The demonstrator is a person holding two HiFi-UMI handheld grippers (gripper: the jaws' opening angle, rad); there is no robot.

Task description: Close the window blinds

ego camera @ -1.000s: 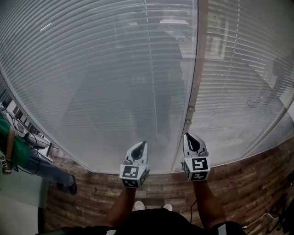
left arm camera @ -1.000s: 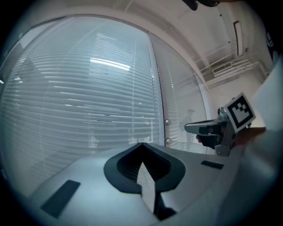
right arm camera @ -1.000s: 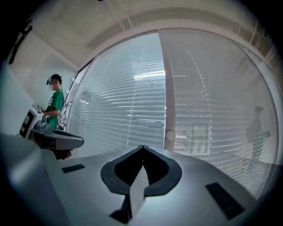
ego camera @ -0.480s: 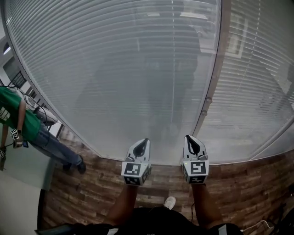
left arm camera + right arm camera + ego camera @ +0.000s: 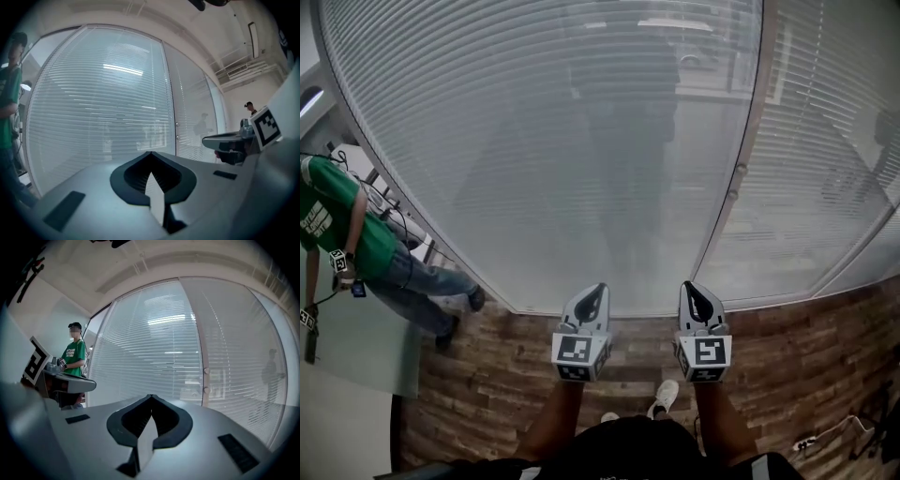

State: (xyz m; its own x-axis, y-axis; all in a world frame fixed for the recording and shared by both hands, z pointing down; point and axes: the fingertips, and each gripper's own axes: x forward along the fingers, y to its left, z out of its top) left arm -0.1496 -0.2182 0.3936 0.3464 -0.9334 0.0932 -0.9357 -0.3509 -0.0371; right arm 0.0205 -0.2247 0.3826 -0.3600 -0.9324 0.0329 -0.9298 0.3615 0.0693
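Your left tool (image 5: 597, 288) and right tool (image 5: 688, 286) are pressed together, empty; the blinds (image 5: 534, 141) look flimsy, so take the knob (image 5: 738, 171) beside them.

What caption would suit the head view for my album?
Grey left gripper and grey right gripper, both shut, face white slatted window blinds.
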